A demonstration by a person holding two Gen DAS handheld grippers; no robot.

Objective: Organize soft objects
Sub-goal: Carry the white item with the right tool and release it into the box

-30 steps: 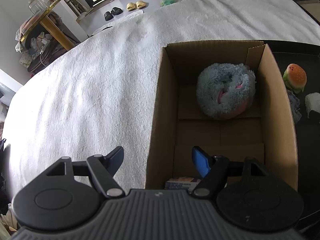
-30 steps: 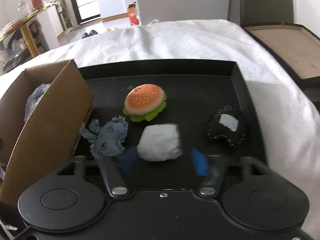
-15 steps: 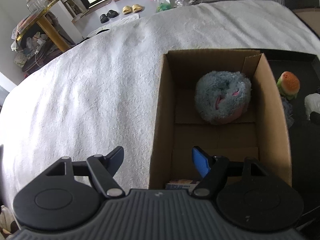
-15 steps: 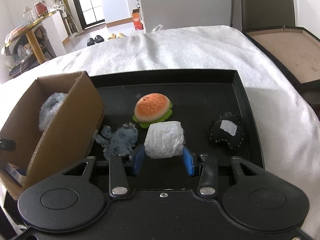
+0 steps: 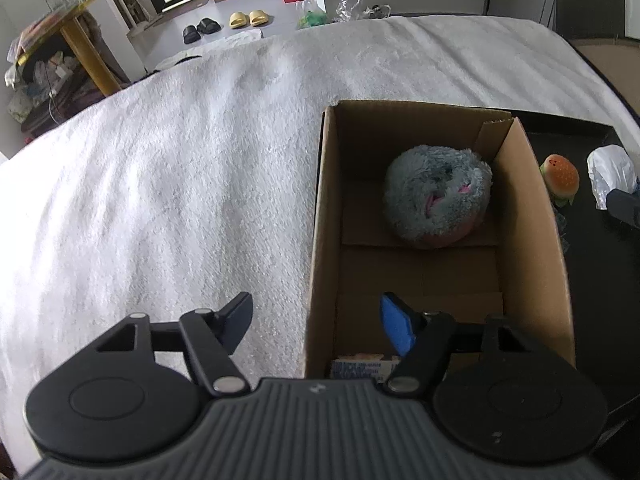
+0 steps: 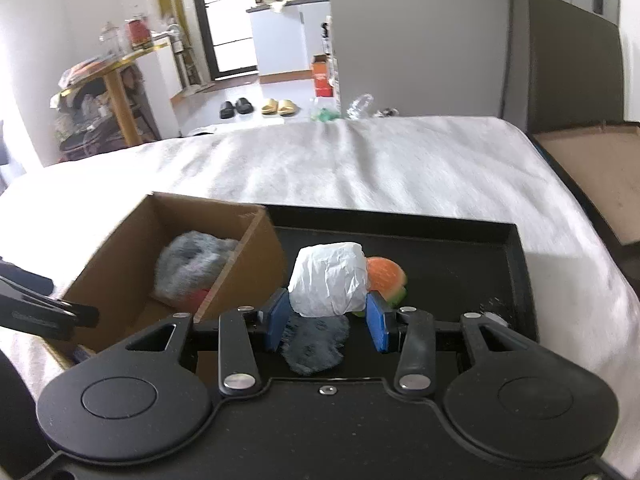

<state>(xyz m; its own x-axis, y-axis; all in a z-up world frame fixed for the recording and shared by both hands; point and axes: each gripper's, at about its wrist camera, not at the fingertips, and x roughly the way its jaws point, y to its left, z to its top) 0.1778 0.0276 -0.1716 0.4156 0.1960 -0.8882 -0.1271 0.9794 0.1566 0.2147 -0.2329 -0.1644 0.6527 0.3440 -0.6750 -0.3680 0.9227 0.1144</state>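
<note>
Right claw (image 6: 326,316) grasping white bundle (image 6: 328,278); only left view shows left claw (image 5: 316,324) released over box (image 5: 536,240).

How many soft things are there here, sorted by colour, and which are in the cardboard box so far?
Grey: 2, the fluffy plush in the cardboard box and the flat denim-like toy on the black tray.
White: 1, the crumpled white bundle, held by the right gripper.
Orange and green: 1, the burger toy on the tray.
Total: 4 visible, 1 of them boxed.
</note>
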